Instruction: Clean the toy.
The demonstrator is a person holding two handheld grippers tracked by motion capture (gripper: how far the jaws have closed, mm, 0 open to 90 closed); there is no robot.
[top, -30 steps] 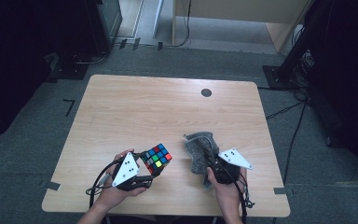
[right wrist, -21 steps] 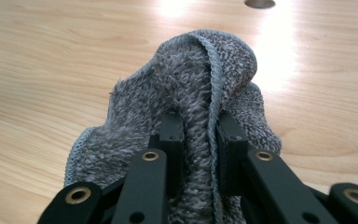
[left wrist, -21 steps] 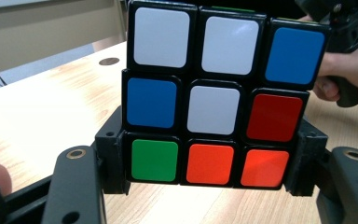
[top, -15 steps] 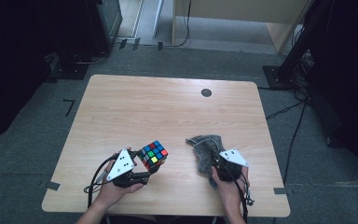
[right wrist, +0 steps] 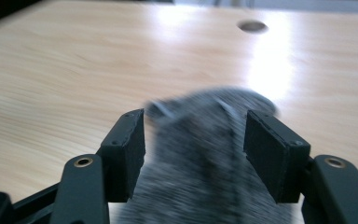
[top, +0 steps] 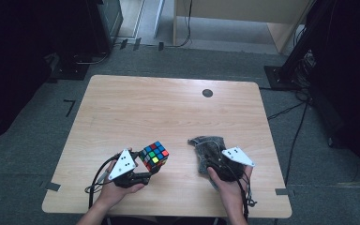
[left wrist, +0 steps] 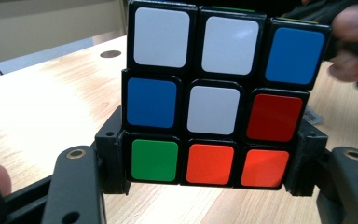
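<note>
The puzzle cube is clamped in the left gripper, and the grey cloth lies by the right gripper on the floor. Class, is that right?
Not quite. The puzzle cube is indeed clamped in the left gripper, but the grey cloth lies on the wooden table, not the floor. The high view shows it there, between the fingers of the right gripper, whose jaws have just been opening.

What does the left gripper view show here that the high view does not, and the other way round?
Left gripper view: the cube's near face in full, with white, blue, red, orange and green stickers, and both pads of the left tool pressed on its bottom layer.

High view: the grey cloth lying under the right tool, both forearms, the floor around the table.

Both: the cube, the wooden table and the dark round hole near its far edge.
</note>
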